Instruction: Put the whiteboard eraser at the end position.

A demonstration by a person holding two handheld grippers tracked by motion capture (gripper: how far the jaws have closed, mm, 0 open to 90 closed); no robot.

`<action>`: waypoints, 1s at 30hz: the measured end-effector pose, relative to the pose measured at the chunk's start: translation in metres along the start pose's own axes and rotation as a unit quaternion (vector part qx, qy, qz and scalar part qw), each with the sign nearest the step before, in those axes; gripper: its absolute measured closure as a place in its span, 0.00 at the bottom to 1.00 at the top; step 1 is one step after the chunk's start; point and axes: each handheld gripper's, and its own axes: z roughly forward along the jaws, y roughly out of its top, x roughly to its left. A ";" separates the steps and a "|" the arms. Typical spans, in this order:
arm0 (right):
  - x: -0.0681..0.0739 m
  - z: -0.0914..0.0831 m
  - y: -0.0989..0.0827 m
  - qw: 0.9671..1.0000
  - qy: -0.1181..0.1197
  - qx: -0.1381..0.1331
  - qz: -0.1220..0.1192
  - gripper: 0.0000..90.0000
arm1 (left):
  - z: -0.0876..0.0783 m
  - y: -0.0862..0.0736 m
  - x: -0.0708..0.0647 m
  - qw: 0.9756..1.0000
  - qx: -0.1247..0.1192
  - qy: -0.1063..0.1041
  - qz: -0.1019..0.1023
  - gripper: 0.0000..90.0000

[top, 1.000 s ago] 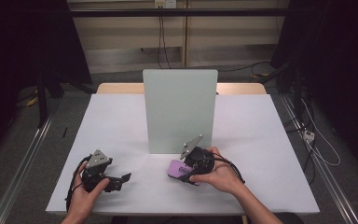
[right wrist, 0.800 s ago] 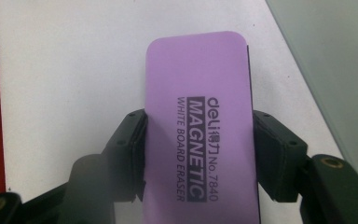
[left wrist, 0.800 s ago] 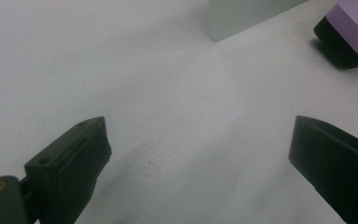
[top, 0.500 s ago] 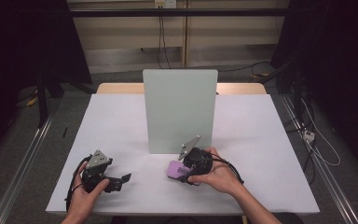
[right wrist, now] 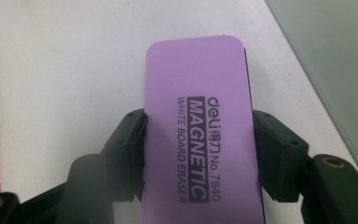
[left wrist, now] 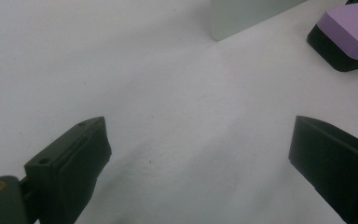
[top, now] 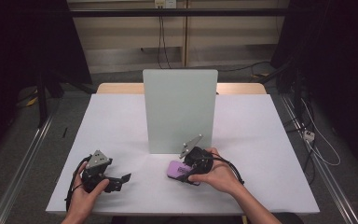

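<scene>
A purple whiteboard eraser (right wrist: 198, 121) with a black base lies on the white table, printed "MAGNETIC WHITE BOARD ERASER". My right gripper (right wrist: 199, 154) is shut on its two long sides, pads pressed against it. From above, the same eraser (top: 181, 171) pokes out to the left of the right gripper (top: 193, 163), just in front of the upright pale board (top: 180, 110). At the front left, my left gripper (top: 121, 179) rests low over the table with its jaws wide apart. In the left gripper view, that gripper (left wrist: 200, 149) holds nothing, and the eraser (left wrist: 345, 39) lies far off at upper right.
The pale green board (left wrist: 247, 14) stands upright in the middle of the white table (top: 261, 135). A wooden edge (top: 116, 87) shows behind the table. Metal rails (top: 25, 154) run along the floor on both sides, and cables (top: 317, 140) lie at the right.
</scene>
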 end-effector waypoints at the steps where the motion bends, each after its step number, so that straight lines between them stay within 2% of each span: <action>1: 0.000 0.000 0.000 1.000 0.000 0.000 0.000 0.45 | 0.000 0.000 0.000 1.000 0.000 0.001 -0.001 0.06; 6: 0.000 0.000 0.000 1.000 0.000 -0.001 -0.002 0.44 | 0.000 0.000 0.000 1.000 -0.001 0.000 0.000 0.06; 8: 0.000 0.001 0.000 1.000 0.001 0.008 0.003 0.40 | 0.000 0.000 0.000 1.000 -0.002 0.002 0.000 0.06; 11: -0.001 0.003 -0.001 1.000 -0.004 0.013 0.012 0.31 | 0.000 0.000 0.000 1.000 -0.002 0.003 0.000 0.06; 14: -0.002 0.003 -0.001 1.000 -0.022 0.011 0.014 0.21 | 0.000 -0.001 0.000 1.000 -0.003 0.003 -0.003 0.06; 16: -0.002 0.001 -0.001 1.000 -0.014 0.006 0.020 0.20 | -0.001 -0.001 0.000 1.000 -0.002 0.003 -0.002 0.06; 19: -0.002 0.000 -0.001 1.000 -0.013 0.000 0.024 0.11 | -0.001 -0.001 0.000 1.000 -0.003 0.004 -0.003 0.06; 22: -0.002 -0.005 0.000 1.000 -0.018 -0.013 0.020 0.10 | 0.000 -0.001 0.000 1.000 -0.002 0.005 -0.003 0.06; 30: -0.004 -0.018 -0.006 0.997 -0.044 -0.043 0.045 0.09 | 0.000 -0.001 0.000 1.000 -0.001 0.007 -0.004 0.06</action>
